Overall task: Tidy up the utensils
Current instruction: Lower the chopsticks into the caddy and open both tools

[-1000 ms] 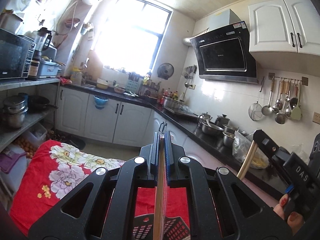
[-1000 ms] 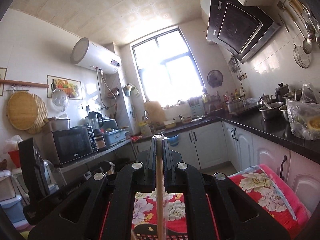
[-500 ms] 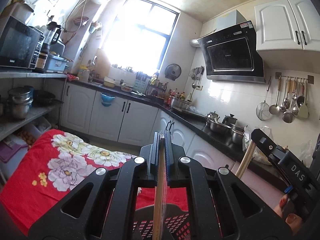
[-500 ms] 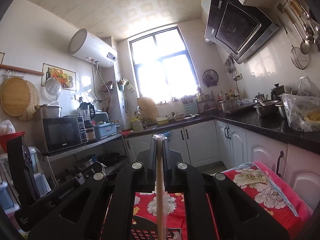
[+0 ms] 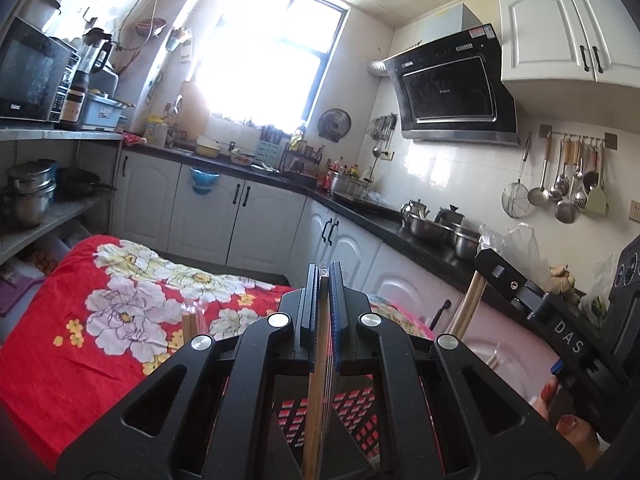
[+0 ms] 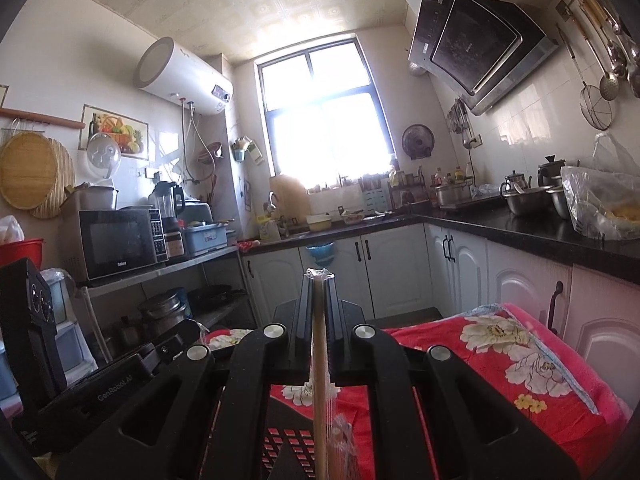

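Note:
My left gripper point(image 5: 324, 271) is shut on a pair of brown wooden chopsticks point(image 5: 318, 408) that run down between its fingers. Below them lies a black perforated basket point(image 5: 360, 412) on a red flowered cloth point(image 5: 72, 360). My right gripper point(image 6: 319, 275) is shut on pale wooden chopsticks point(image 6: 319, 396) in a clear plastic wrapper, above the same basket point(image 6: 288, 448). In the left wrist view the right gripper point(image 5: 494, 270) stands to the right with its chopsticks point(image 5: 468, 308) slanting down. In the right wrist view the left gripper point(image 6: 188, 330) shows low on the left.
White cabinets under a black counter point(image 5: 360, 216) run along the back and right, with pots and bags on top. A metal shelf point(image 6: 160, 272) with a microwave and pans stands on the left. Another clear-wrapped wooden item point(image 5: 192, 318) stands on the cloth.
Both grippers have sunk with their chopsticks still held. The red cloth and the basket now sit closer below, and the kitchen has slid upward in both views.

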Available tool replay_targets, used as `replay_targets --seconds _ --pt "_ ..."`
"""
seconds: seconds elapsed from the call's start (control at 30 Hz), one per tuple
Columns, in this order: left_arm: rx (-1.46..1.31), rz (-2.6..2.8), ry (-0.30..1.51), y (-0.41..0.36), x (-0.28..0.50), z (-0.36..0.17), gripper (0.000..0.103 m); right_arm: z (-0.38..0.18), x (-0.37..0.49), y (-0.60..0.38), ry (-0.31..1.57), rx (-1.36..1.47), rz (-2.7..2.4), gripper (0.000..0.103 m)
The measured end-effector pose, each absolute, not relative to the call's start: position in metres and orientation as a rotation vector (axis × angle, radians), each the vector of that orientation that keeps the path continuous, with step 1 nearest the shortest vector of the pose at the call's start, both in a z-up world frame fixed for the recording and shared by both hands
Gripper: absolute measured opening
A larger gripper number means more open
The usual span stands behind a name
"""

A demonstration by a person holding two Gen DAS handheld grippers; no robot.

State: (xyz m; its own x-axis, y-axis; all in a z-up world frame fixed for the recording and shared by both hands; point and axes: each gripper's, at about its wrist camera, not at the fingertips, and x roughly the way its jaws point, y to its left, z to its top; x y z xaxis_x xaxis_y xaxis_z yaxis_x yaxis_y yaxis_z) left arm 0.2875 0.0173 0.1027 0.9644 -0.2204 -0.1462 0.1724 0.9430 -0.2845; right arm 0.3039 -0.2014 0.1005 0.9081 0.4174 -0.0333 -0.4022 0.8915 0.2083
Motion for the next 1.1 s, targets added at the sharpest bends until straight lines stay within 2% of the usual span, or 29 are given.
replay_targets --seconds 0.77,1.0,1.1 --pt "-0.294 -0.259 0.377 0.023 0.274 0.093 0.005 0.086 0.294 -0.212 0.266 0.277 0.442 0.009" --pt "-0.326 -0.26 0.423 0.029 0.272 0.091 0.015 0.086 0.288 -0.214 0.297 0.275 0.438 0.02" --pt "-0.335 -0.257 0.434 0.031 0.27 0.09 0.021 0.088 0.283 -0.214 0.297 0.264 0.426 0.03"
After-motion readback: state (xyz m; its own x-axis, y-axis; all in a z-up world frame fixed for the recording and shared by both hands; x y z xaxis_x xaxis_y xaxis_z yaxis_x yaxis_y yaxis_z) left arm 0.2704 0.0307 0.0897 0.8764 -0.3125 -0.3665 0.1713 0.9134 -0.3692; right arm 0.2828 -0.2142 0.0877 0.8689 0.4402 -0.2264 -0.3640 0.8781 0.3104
